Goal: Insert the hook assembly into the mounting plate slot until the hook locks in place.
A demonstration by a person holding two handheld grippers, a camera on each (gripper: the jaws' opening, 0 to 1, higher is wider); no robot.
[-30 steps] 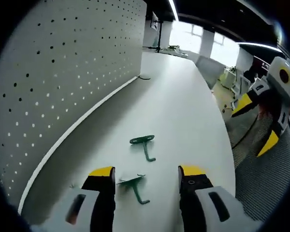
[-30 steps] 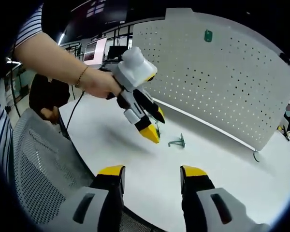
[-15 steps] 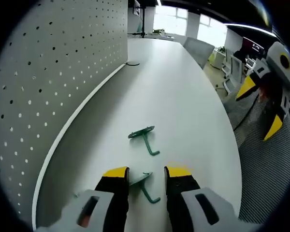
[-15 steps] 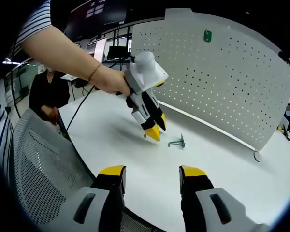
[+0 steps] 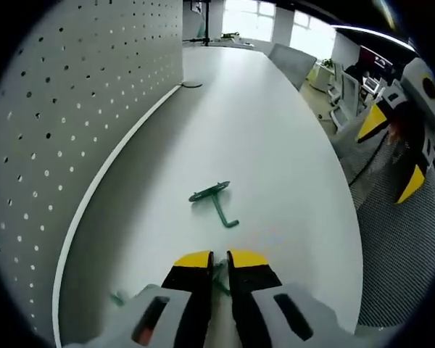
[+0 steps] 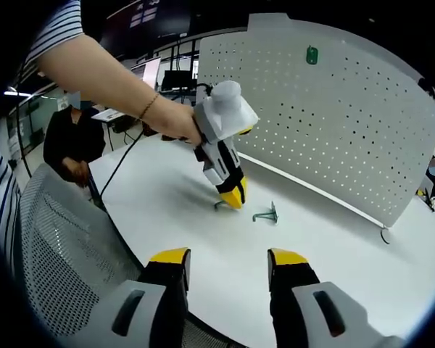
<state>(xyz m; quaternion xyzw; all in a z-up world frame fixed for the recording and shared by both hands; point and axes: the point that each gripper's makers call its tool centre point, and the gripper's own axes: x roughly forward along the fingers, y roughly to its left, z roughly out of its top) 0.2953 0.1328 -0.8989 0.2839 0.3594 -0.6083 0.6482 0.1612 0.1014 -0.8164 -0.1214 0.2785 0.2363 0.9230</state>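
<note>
Left gripper [image 5: 219, 259] low over white tabletop [image 5: 290, 167], yellow-tipped jaws nearly together, pinched on near small green metal hook [image 5: 219, 279]; just a sliver of green visible in the narrow gap. In right gripper view same left gripper [image 6: 234, 198] tips down at the table, held by a person's hand [image 6: 175, 125], a bit of the near hook [image 6: 219, 205] poking out beside the tips.

Further out, second green metal hook with flat round base [image 5: 212, 200] lying loose on the tabletop, well clear of the jaws; also seen in right gripper view [image 6: 267, 214], just beside the left gripper tips, not touching.

Right gripper [image 6: 226, 259] wide apart, nothing between the jaws, hovering off the table edge above grey mesh chair back [image 6: 54, 254]. Same right gripper [image 5: 391, 156] at far right of left gripper view, jaws spread.

Beyond, white perforated pegboard panel [image 6: 333, 109] upright along the table's far side, curved along [image 5: 65, 116]. Small green piece [image 6: 312, 54] mounted high on the panel. Farthest back, a seated person in dark clothes [image 6: 72, 145].
</note>
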